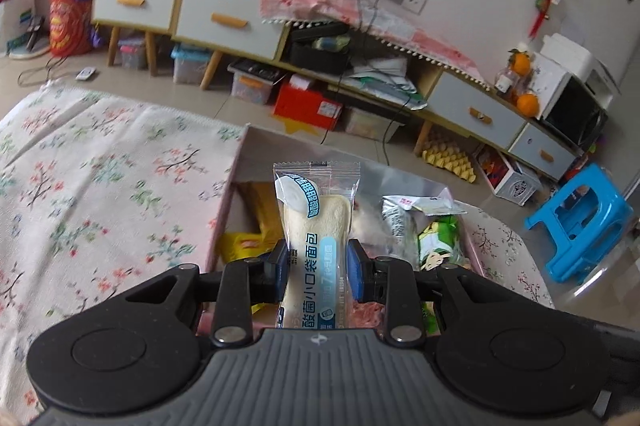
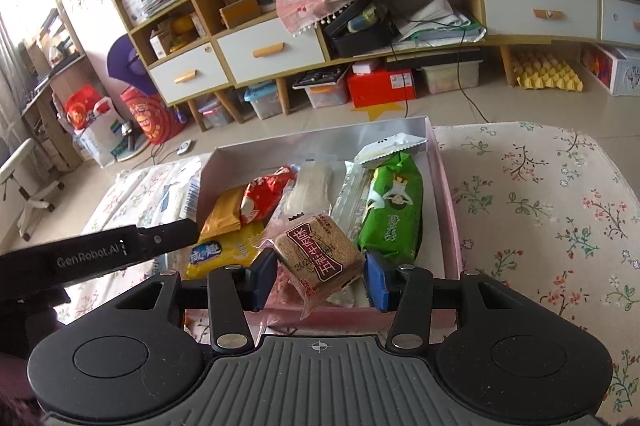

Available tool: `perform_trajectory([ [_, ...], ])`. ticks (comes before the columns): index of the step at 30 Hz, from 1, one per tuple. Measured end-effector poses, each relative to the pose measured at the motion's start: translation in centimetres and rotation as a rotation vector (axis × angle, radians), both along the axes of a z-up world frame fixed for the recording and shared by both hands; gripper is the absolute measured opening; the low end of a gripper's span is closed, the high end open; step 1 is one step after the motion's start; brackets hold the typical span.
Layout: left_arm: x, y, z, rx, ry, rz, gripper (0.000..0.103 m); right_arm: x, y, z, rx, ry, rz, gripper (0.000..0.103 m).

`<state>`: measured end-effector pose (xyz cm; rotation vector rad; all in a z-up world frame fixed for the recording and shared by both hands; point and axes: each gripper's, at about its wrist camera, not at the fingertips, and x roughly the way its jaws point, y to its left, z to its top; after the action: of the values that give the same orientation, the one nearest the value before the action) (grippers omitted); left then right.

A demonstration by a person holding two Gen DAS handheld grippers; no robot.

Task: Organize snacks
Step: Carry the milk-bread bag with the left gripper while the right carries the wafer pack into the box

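A pink box [image 2: 450,185] with a silver lining sits on the floral cloth and holds several snack packs. My left gripper [image 1: 318,268] is shut on a clear-wrapped bread pack [image 1: 316,226] with blue print, held upright above the box [image 1: 236,161]. My right gripper [image 2: 320,276] is over the box's near edge, its blue pads around a brown square cake pack [image 2: 318,254]. The pads look slightly apart from it. In the box lie a green pack [image 2: 394,214], a yellow pack [image 2: 224,254], an orange pack [image 2: 226,209] and a red pack [image 2: 264,195].
The left gripper's black body [image 2: 100,254] reaches in from the left in the right wrist view. The floral cloth [image 1: 100,177] spreads left and right of the box. Beyond are a tiled floor, a low cabinet [image 2: 280,49] and a blue stool [image 1: 580,222].
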<state>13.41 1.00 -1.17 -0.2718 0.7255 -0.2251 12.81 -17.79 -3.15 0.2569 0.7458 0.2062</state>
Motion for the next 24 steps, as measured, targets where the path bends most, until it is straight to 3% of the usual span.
perform_trajectory([
  [19,0.6,-0.5,-1.0,0.059,-0.032,-0.026,0.03,1.0,-0.6,-0.7,0.013,-0.021,0.025,0.049],
  [21,0.6,-0.7,-1.1,0.073,-0.025,-0.019,0.04,0.8,-0.5,-0.6,0.0,-0.021,0.031,0.059],
  [24,0.7,-0.8,-0.9,0.083,-0.006,-0.004,0.061,0.5,-0.6,-0.5,-0.004,-0.015,0.047,0.063],
])
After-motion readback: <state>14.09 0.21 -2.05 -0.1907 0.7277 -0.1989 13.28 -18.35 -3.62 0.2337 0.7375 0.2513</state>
